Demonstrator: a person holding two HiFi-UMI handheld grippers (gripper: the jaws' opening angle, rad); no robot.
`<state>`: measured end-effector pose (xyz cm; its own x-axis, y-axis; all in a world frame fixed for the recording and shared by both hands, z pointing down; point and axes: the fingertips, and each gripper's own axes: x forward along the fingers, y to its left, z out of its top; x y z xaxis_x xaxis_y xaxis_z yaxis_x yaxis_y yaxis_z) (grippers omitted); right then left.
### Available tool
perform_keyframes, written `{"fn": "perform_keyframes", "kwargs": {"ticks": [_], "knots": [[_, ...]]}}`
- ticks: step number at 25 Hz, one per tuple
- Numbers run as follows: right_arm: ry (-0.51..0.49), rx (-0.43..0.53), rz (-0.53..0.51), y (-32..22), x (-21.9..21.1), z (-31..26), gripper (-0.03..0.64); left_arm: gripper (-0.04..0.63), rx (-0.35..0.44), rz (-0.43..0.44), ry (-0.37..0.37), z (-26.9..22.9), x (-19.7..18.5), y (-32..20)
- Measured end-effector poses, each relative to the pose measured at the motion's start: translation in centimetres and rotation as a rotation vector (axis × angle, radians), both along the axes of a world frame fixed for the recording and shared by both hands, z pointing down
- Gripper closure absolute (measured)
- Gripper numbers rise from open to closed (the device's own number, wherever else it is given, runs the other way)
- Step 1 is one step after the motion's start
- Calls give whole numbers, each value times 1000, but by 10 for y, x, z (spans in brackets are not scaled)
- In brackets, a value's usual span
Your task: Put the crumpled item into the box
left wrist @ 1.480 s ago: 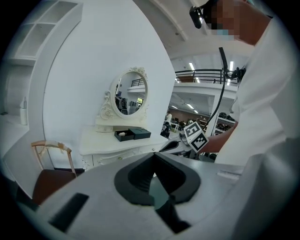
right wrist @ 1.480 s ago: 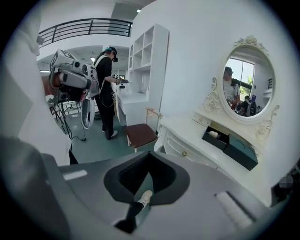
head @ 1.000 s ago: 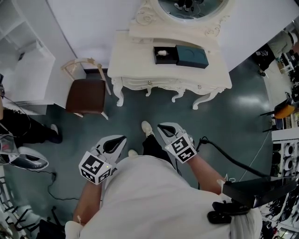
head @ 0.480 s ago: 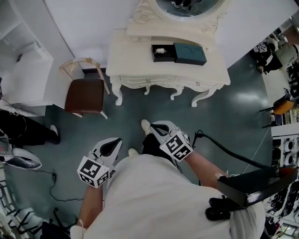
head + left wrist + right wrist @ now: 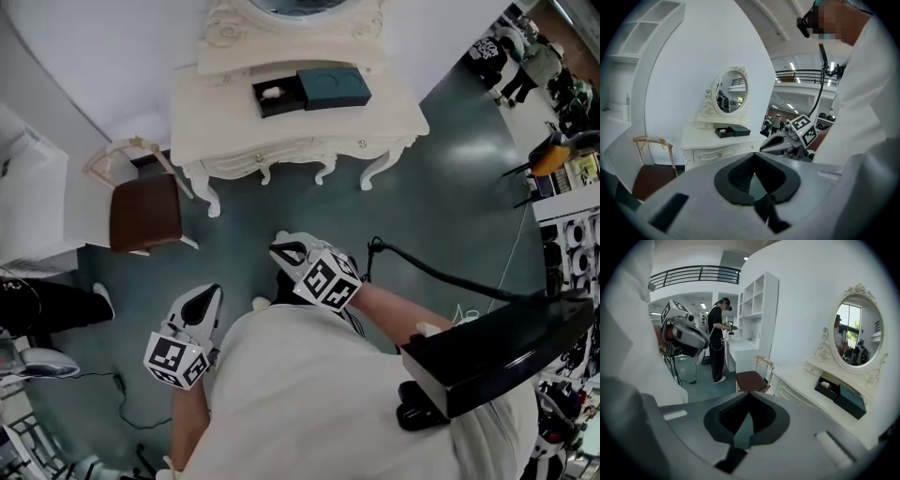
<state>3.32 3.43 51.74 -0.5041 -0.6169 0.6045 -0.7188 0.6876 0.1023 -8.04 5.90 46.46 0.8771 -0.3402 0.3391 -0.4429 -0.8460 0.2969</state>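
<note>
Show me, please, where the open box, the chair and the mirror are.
Box (image 5: 291, 96): head view, bare inside floor.
Chair (image 5: 142, 214): head view, brown seat.
Mirror (image 5: 858, 333): right gripper view, glass.

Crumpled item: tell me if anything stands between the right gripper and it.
Nothing visible does. Only bare floor lies between the right gripper, shut and empty, and the dressing table. The white crumpled item appears to lie in the open black box on top. The chair stands aside, left of the table.

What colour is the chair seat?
The seat is dark reddish brown; it shows best in the head view.
</note>
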Motion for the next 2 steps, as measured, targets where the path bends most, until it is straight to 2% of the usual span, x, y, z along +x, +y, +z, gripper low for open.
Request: {"fn": "perform_keyframes", "kwargs": {"ticks": [2], "knots": [[-2, 0, -3, -2, 4, -1, 617, 597, -2, 5, -2, 0, 6, -2]]}}
